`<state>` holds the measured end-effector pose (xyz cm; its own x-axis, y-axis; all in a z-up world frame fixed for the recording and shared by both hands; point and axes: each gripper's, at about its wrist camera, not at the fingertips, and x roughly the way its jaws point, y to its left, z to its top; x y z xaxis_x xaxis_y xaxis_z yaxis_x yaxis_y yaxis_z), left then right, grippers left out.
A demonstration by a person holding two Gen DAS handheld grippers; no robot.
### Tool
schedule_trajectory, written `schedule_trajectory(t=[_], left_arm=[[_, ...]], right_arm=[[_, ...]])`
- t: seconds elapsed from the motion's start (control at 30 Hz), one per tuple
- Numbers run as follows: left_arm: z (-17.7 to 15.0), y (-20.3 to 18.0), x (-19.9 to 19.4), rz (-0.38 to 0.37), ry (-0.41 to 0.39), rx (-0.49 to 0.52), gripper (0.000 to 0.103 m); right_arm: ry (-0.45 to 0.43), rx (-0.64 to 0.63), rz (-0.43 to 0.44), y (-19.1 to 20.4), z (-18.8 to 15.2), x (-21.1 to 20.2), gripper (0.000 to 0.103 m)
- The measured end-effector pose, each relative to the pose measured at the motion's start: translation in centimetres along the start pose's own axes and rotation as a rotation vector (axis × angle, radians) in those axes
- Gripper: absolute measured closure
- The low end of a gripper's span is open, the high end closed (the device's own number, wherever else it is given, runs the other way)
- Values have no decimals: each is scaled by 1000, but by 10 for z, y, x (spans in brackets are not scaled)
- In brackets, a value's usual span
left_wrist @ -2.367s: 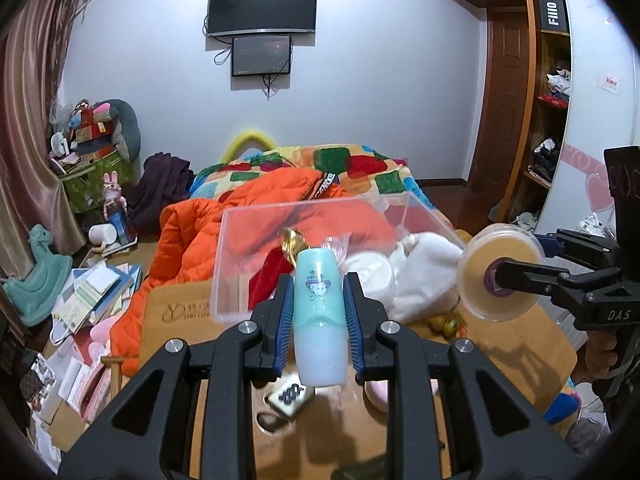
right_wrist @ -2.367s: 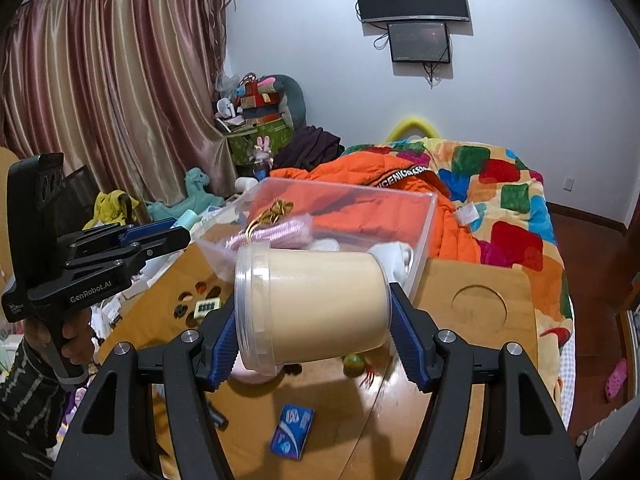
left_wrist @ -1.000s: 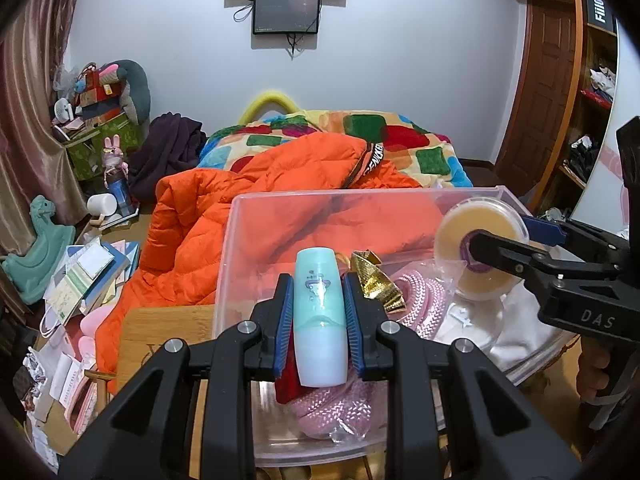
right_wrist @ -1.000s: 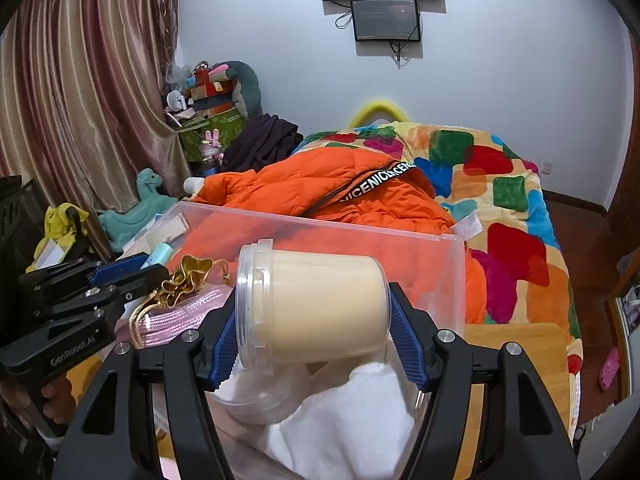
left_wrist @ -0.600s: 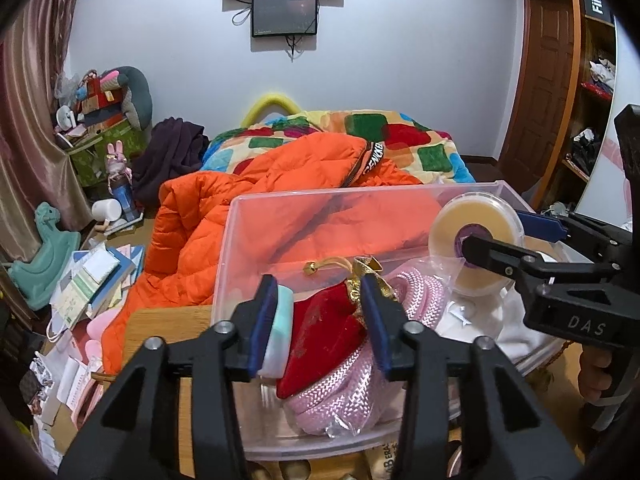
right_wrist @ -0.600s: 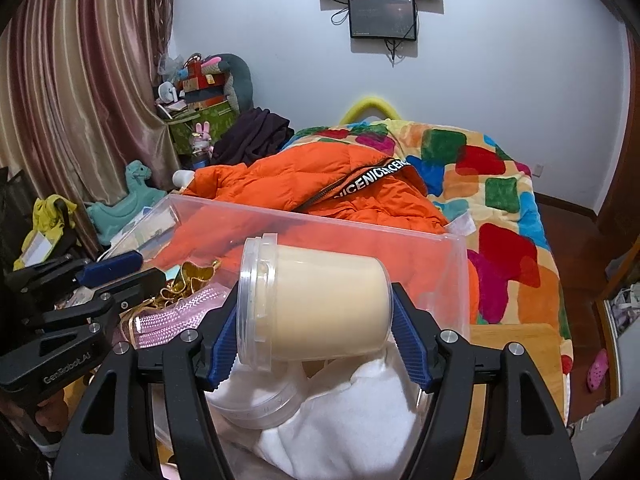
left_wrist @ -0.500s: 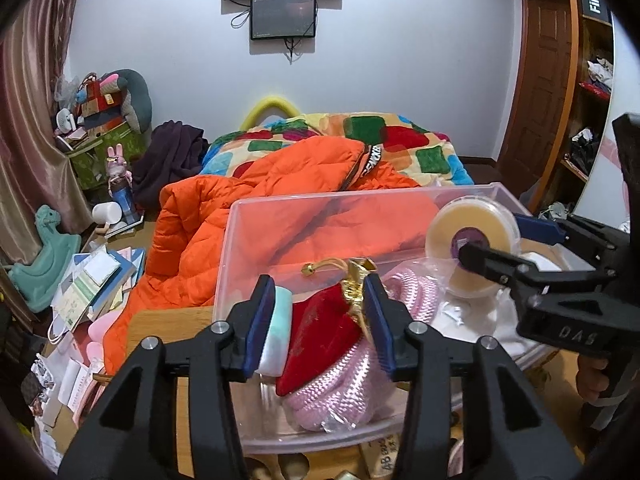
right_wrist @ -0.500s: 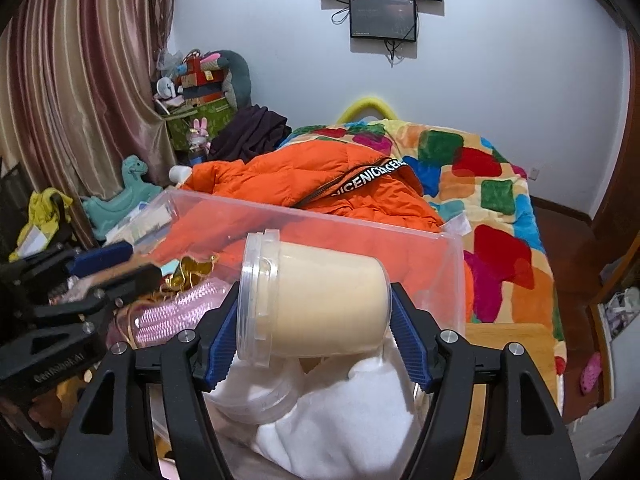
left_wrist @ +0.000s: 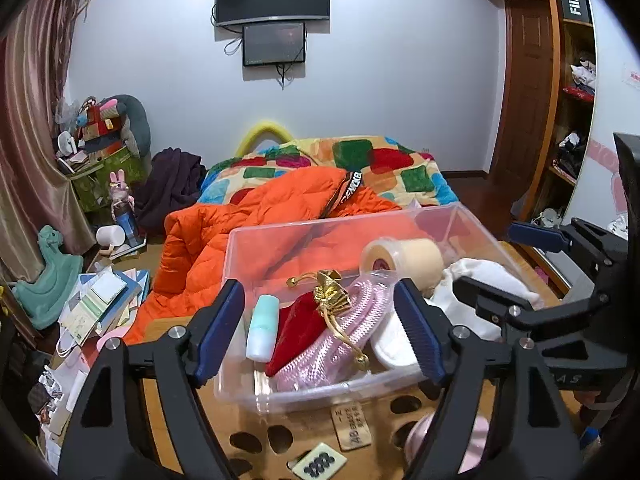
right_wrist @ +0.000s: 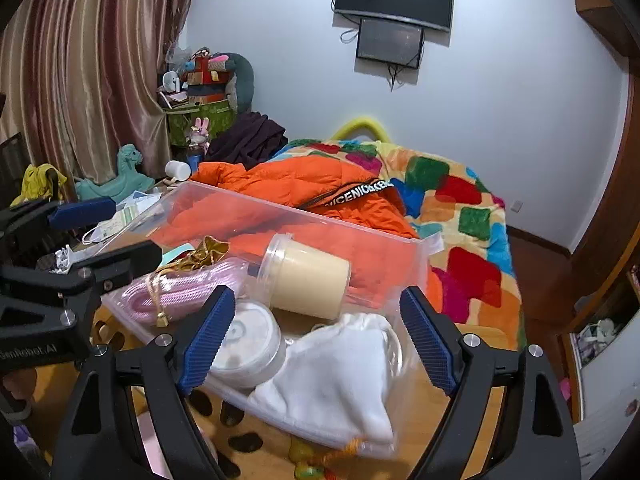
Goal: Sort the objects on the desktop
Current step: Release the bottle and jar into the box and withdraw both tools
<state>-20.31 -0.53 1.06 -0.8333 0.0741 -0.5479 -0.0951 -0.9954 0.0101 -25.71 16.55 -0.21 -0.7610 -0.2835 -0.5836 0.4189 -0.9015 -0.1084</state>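
Note:
A clear plastic bin (left_wrist: 304, 232) (right_wrist: 224, 196) stands on the wooden table. In it lie a teal bottle (left_wrist: 262, 328), a red pouch (left_wrist: 298, 330), a pink rope (left_wrist: 340, 340) (right_wrist: 188, 290), a cream jar on its side (left_wrist: 404, 254) (right_wrist: 308, 278), a white round tub (right_wrist: 248, 338) and a white cloth bag (left_wrist: 480, 276) (right_wrist: 336, 376). My left gripper (left_wrist: 320, 332) is open and empty, at the bin's near edge. My right gripper (right_wrist: 316, 334) is open and empty, over the bin's right part.
On the table near the bin lie a small tile with dark loops (left_wrist: 318, 460), a wooden tag (left_wrist: 354, 426) and a pink round thing (left_wrist: 472, 444). Behind the bin is a bed with an orange jacket (left_wrist: 256, 216). Clutter covers the floor at left (left_wrist: 92, 308).
Both grippers opened and drew back. The teal bottle left the left gripper and now lies in the bin. The cream jar left the right gripper and lies in the bin on its side.

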Motion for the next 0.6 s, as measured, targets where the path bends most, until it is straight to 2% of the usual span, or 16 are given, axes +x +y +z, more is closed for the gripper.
schedule_trajectory(t=[0.27,0.6], left_arm=[[-8,-7,-36,12,-40,11,15],[-32,-16,-66,7,-44,-22,14]], right_arm=[[-14,60,2,-6,-20,-37,18],[-47,85,-47,-4,-56,-81,18]])
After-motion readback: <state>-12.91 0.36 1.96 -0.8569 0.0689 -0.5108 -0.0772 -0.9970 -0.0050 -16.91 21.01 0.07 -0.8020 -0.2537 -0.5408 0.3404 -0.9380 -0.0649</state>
